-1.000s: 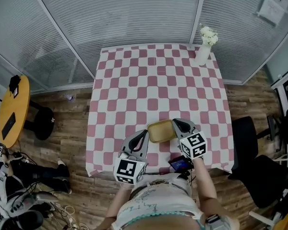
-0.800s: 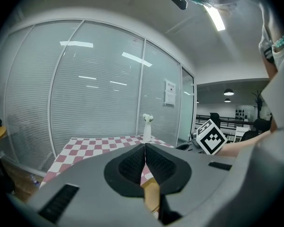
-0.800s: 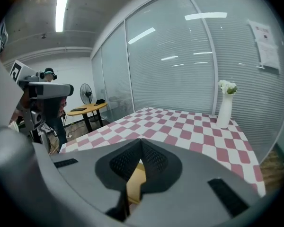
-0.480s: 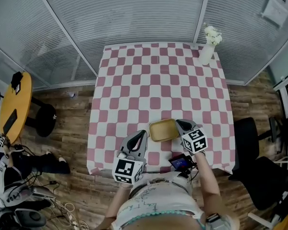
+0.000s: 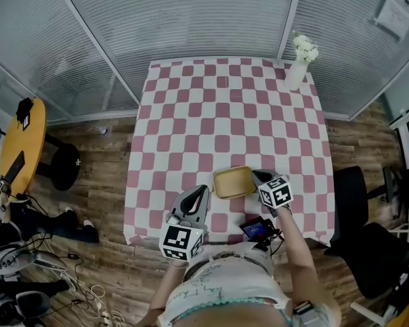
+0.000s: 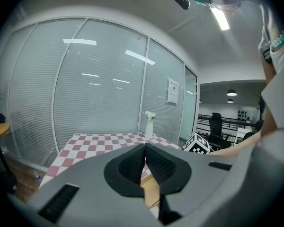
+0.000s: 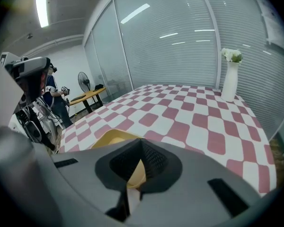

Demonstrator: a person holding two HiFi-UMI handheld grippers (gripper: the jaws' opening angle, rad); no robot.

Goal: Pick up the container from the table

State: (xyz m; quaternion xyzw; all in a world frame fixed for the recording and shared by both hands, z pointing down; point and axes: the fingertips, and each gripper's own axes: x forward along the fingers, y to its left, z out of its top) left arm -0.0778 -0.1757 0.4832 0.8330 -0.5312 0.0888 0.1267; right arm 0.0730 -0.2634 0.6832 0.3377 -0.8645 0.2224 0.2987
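Your left tongs (image 6: 145, 148) are clenched on nothing, the pads pressed flat together. They hang over the near edge of the checked tabletop (image 5: 191, 114), and their tip stands just beside the near left corner of the yellow container (image 5: 232, 182). Your right tongs (image 7: 141, 143) are clenched on the container's right rim. In the right gripper view a strip of yellow wall shows between the pads, and the rest of the container spreads to their left. The container lies in the near part of the tabletop, between the two tongs. No view shows whether its base touches the cloth. In the left gripper view only a sliver of it shows under the pads. A small dark device (image 5: 258, 229) with a lit screen sits by your right wrist, too small to identify. At the far right corner stands a white vase (image 5: 296, 70) of flowers.
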